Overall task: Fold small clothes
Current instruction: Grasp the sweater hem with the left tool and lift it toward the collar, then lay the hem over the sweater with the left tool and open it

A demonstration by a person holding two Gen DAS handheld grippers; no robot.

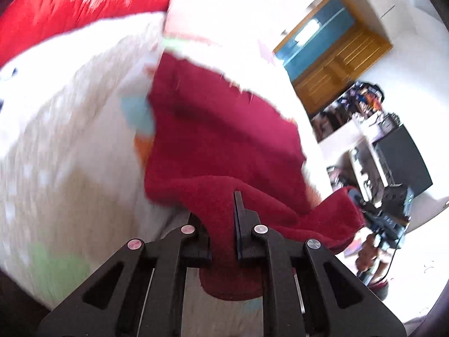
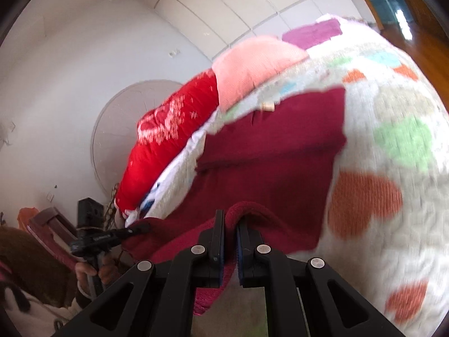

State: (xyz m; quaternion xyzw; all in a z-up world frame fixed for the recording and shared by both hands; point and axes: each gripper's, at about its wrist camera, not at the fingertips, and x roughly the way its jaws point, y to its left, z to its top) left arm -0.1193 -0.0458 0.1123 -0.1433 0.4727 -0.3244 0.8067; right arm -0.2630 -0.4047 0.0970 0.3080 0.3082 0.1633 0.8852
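Both hand-held grippers, left (image 1: 221, 224) (right (image 2: 230, 236)), pinch maroon garment (image 2: 269, 163).

White walls (image 2: 70, 70) and a panelled white wardrobe (image 2: 224, 8) enclose the bright room, with a wooden door (image 1: 334, 53) and a cluttered desk (image 1: 364, 129).

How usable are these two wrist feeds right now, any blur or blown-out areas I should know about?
Left wrist view: bedspread smeared by motion blur, the area beyond the maroon garment blown out white, left gripper sharp. Right wrist view: patterned bedspread blurred toward the right edge, right gripper and pinched fabric sharp, exposure even. Both show fisheye curvature.
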